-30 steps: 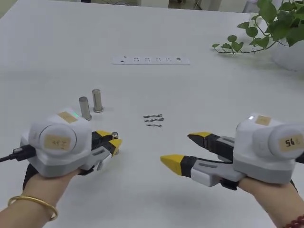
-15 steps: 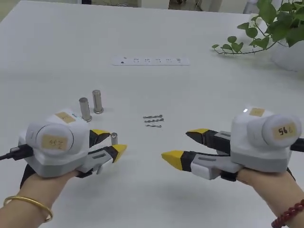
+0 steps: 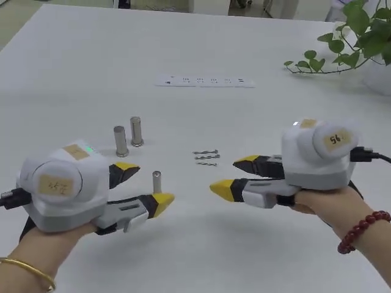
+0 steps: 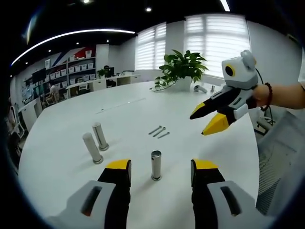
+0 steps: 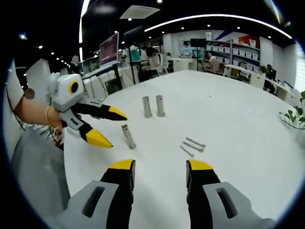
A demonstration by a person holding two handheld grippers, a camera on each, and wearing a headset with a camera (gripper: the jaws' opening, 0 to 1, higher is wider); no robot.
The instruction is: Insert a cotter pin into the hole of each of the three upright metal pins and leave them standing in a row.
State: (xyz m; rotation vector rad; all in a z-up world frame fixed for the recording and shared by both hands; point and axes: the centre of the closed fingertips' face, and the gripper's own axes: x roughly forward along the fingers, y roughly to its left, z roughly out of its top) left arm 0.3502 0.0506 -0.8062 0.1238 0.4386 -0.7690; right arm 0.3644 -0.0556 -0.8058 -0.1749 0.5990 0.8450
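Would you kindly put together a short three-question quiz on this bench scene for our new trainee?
1. True or false: the left gripper is shut.
2. How many cotter pins lie on the table?
3. Which lies nearest the right gripper: A power strip, B cotter pins, C plant?
Key: 1 false, its jaws stand open either side of an upright metal pin; 2 three; 3 B.

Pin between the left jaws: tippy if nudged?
Probably: the pin stands tall on a narrow base, so a bump may topple it. Round and smooth-looking, it would likely roll once down, and may slip in a loose grip.
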